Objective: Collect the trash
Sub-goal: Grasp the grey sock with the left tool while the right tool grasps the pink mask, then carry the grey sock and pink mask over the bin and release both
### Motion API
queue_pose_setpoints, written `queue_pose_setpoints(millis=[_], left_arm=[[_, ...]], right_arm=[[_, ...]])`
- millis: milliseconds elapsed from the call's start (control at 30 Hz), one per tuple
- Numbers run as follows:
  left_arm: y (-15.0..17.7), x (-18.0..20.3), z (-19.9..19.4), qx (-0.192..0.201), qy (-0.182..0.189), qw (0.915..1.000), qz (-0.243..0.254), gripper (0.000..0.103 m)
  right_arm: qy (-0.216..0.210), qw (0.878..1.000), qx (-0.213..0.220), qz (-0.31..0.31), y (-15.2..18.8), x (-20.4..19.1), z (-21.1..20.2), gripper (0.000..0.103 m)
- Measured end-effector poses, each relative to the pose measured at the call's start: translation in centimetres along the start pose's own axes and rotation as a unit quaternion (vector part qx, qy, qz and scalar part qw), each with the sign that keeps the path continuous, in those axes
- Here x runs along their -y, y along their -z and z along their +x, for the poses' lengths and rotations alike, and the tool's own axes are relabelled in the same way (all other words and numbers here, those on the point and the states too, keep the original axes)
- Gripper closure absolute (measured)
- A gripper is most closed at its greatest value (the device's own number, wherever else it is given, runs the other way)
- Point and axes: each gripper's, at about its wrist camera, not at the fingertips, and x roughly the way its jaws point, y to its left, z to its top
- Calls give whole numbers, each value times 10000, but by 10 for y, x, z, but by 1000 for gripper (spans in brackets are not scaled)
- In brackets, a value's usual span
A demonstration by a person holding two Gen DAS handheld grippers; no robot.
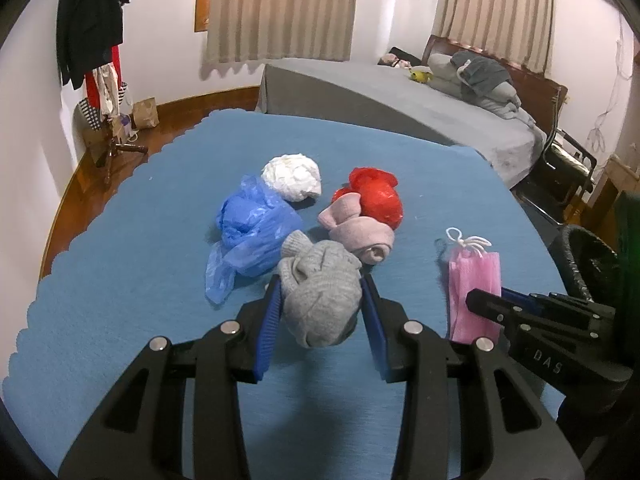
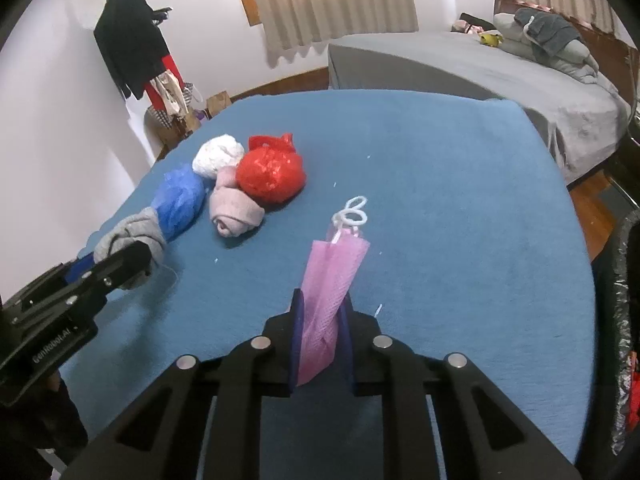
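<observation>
Pinching the folded pink face mask (image 2: 329,304) edge-on, right gripper (image 2: 322,344) readies binning, probably into the black-lined bin (image 2: 624,320); left gripper (image 1: 324,324) clamps the grey sock roll (image 1: 320,300).

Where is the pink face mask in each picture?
Left wrist view: the folded pink paper face mask lies low on the right, beside the left tongs, which grip a grey rolled sock.
Right wrist view: it stands bottom centre, pinched in the right tongs.
Shared landmark: the red crumpled plastic bag.
</observation>
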Motion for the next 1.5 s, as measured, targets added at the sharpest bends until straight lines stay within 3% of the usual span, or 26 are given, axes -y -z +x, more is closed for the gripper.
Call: queue_pose_setpoints(millis=[833,1200,1500], left_arm=[[-29,84,-28,394,587,9963,498,65],[-38,145,-33,554,1108,9890,809,65],[-37,207,-32,598,1650,9776,1159,65]], right_arm=[[130,9950,969,204,-25,43,-95,91],[613,9866,1394,586,-20,100,-147,91],[1165,9771,1485,982,3,156,-179,91]])
